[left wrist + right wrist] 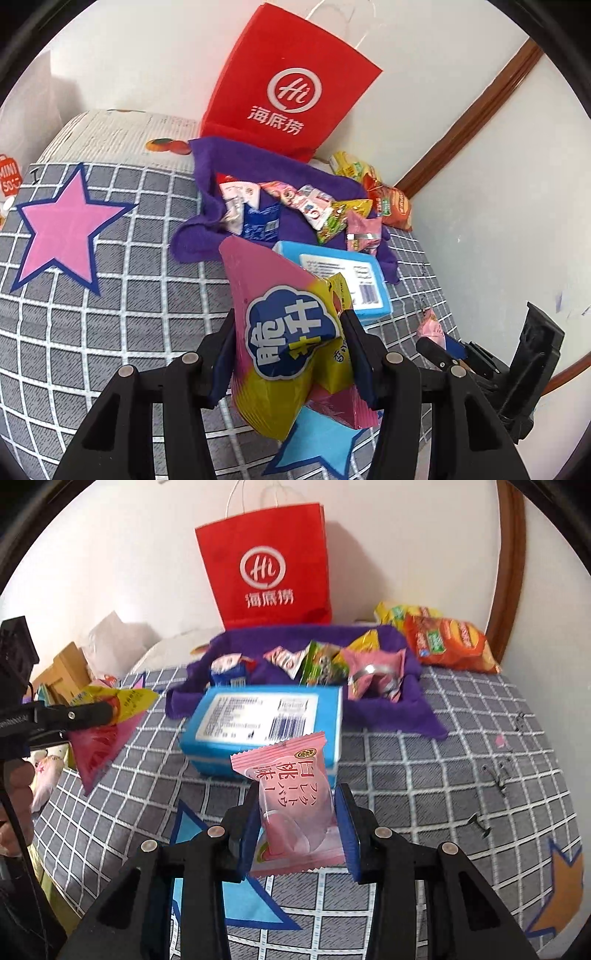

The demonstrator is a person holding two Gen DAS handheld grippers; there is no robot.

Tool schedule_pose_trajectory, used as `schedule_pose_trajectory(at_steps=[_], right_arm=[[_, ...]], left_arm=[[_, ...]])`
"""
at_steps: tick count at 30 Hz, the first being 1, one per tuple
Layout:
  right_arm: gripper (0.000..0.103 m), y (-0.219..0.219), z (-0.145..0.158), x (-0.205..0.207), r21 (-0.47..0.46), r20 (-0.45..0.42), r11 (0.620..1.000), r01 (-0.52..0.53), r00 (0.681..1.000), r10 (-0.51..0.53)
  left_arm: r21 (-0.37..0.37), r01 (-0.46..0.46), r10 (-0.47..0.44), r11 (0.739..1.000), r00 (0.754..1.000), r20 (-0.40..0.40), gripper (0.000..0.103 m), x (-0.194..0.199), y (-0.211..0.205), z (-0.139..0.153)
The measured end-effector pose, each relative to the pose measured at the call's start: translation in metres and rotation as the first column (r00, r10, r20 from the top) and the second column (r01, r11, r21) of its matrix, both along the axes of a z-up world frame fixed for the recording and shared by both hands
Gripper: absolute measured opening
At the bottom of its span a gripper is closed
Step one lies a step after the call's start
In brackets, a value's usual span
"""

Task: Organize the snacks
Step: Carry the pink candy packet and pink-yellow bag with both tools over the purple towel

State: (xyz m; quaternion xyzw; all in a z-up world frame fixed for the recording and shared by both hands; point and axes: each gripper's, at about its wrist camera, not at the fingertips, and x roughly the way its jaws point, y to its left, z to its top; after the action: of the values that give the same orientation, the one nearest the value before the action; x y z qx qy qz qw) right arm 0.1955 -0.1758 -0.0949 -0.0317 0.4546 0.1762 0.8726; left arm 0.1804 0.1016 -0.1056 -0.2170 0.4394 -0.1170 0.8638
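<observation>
Both claws hold a snack above the checked bed cover.

The left gripper [288,354] is partly closed, its pads pressed on a pink-and-yellow bag [284,332] held over a blue star [317,446] near the front. The right gripper [297,827] is clamped on a small pink packet [291,797], held in front of a blue box [258,720] that lies on the cover [443,775]. Just behind the box a purple cloth [388,698] carries a heap of snacks [325,664]; an orange pack [450,646] lies at its far right. A red bag [266,565] stands against the far wall. A pink star [66,229] lies on the left, an orange star [565,886] near right.
</observation>
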Motion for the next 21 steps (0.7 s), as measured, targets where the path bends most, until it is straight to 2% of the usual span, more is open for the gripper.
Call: schedule_pose_trajectory(at_steps=[8,21], right_arm=[[0.039,-0.005,0.021,0.004,0.018,0.035,1.000,0.009,0.999,-0.010],[0.039,-0.007,0.039,0.024,0.043,0.050,0.999,0.032,0.998,-0.034]], left_arm=[[0.013,0.030,-0.030,0.999,0.999,0.019,0.051,0.007,-0.017,0.011],[0.038,0.048,-0.050,0.998,0.998,0.047,0.051,0.017,-0.029,0.027]])
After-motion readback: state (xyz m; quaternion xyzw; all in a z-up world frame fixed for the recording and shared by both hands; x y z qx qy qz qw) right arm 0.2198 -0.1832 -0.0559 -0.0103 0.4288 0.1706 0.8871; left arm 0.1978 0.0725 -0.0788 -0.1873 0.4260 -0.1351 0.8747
